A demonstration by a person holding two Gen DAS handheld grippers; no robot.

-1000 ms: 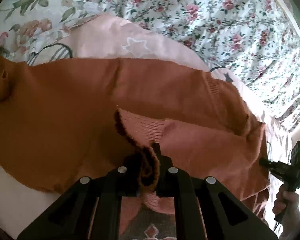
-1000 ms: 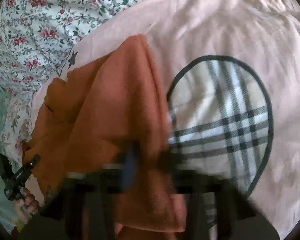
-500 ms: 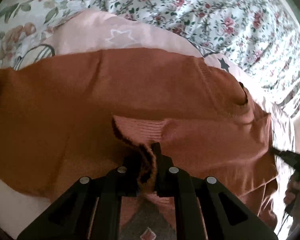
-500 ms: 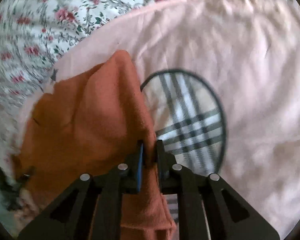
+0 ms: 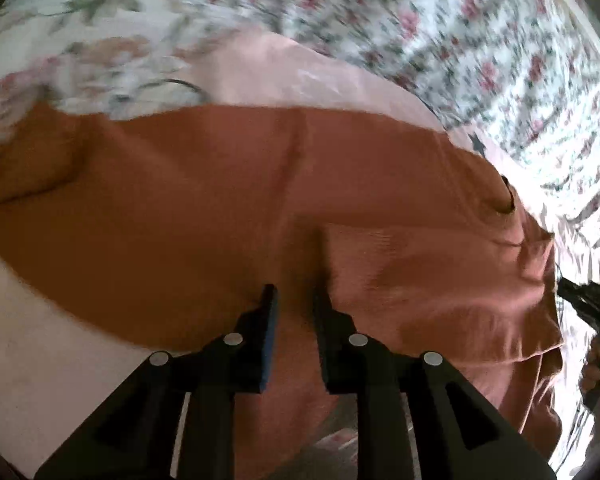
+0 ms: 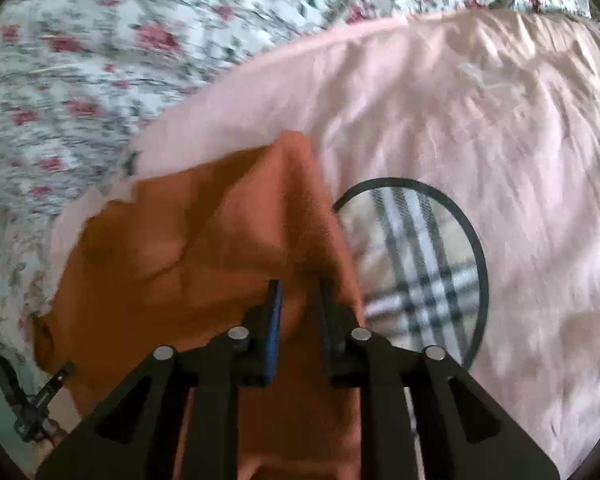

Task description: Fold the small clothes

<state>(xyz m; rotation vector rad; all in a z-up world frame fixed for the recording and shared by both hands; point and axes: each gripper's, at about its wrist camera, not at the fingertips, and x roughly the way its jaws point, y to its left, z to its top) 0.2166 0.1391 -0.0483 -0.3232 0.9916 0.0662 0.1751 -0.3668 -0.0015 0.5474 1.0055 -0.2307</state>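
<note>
motion blur softens both views; left tongs (image 5: 292, 298) and right tongs (image 6: 298, 294) gape over orange sweater (image 5: 220, 208).

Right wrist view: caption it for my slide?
Open right gripper above orange sweater lying on pink sheet.

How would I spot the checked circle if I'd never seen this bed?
Find the flowery bedspread, then the plain pink sheet lying on it. Beside the orange sweater sits the checked circle, the only patch with a dark ring and crossing stripes.
</note>
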